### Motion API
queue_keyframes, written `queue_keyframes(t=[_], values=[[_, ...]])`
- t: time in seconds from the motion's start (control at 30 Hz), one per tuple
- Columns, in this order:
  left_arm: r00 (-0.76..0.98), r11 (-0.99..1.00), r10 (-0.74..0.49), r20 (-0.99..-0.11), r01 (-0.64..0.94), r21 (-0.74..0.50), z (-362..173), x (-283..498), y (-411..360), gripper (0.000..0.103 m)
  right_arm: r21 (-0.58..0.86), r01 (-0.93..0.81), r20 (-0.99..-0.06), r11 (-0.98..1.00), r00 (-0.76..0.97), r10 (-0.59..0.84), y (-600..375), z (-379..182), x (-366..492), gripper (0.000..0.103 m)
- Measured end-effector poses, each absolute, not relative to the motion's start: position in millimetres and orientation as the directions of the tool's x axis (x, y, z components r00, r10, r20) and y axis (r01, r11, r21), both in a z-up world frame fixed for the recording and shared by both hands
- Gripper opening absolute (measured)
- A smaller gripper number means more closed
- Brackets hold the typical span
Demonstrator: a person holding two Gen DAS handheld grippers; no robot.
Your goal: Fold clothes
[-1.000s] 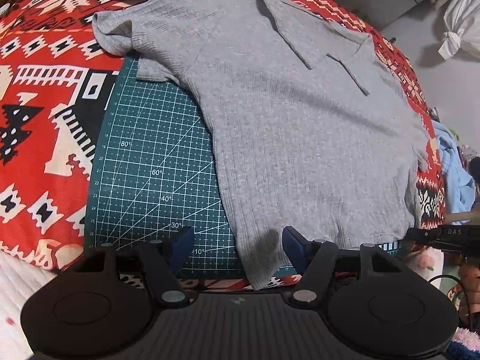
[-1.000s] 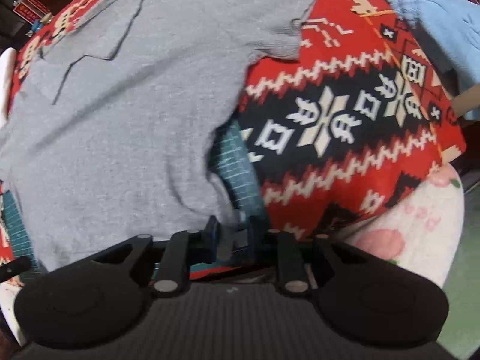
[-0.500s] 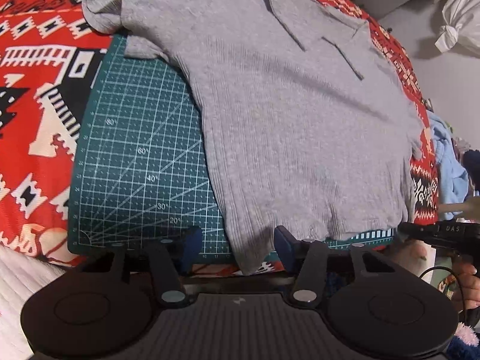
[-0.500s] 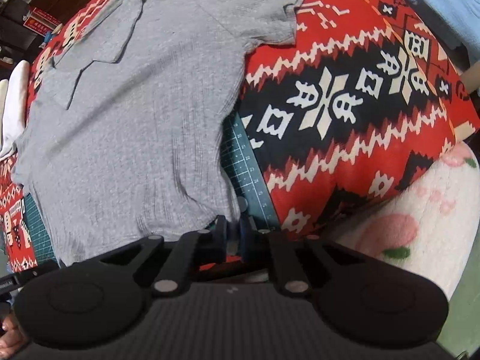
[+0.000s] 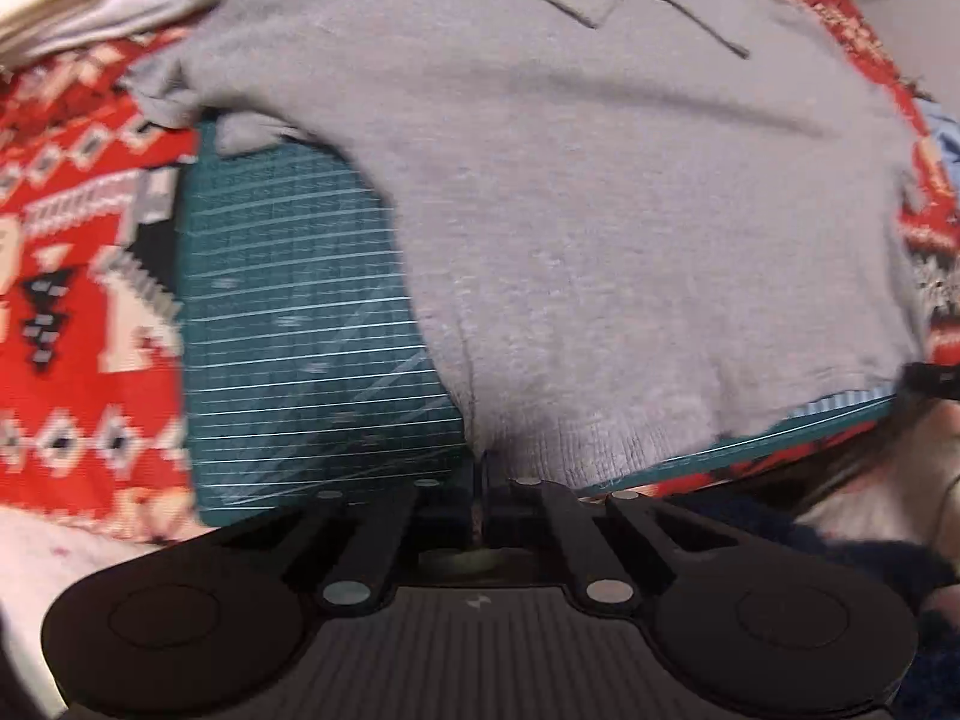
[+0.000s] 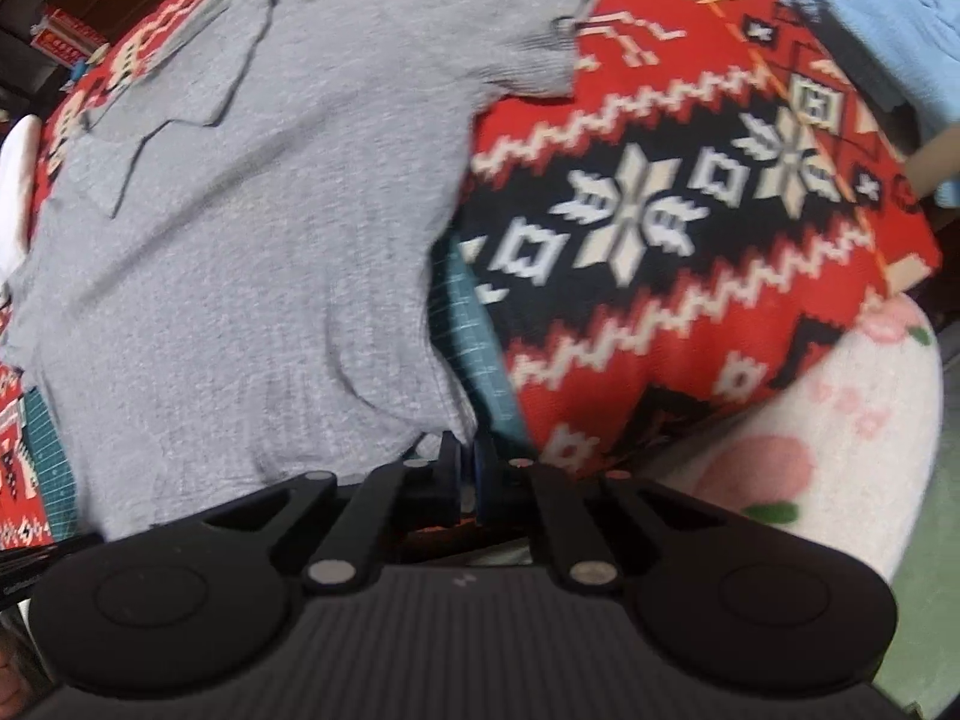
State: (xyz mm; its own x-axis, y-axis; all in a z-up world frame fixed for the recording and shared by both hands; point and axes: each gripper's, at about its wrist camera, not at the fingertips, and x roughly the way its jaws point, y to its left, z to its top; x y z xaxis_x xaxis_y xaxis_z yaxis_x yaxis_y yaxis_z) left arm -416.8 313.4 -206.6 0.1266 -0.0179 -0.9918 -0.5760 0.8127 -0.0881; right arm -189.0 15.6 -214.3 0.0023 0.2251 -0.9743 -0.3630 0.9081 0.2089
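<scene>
Left wrist view: grey collared shirt [image 5: 600, 228] spread across frame centre on green cutting mat [image 5: 300, 330], over red patterned blanket [image 5: 78, 228]. Left gripper [image 5: 480, 474] clenched on its hem corner, lower centre. Right gripper [image 6: 467, 468] likewise clamps the opposite hem corner.

text: none legible | cutting mat [image 5: 288, 300] markings: blurred

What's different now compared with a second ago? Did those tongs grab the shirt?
Yes. The left tongs, open a second ago, moved forward and closed on the bottom hem corner of the grey shirt. The right tongs were already pinched on the other hem corner and remain so. The shirt still lies spread over the green mat.
</scene>
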Motion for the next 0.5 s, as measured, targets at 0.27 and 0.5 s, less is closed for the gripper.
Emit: queue_keyframes(t=[0.27,0.5], values=[[0.145,0.739,-0.008,-0.989,-0.665,-0.103,-180.1,-463.6,353.5,0.002,0.287,-0.286,-0.957,0.914,-0.043,0.287,-20.8,-203.7,-179.0,0.004],[0.211,0.716,-0.031,-0.977,-0.678,-0.169,-166.0,-474.3,355.4,0.002,0.318,-0.232,-0.947,0.919,-0.040,0.317,-42.9,-194.0,-172.5,0.004]])
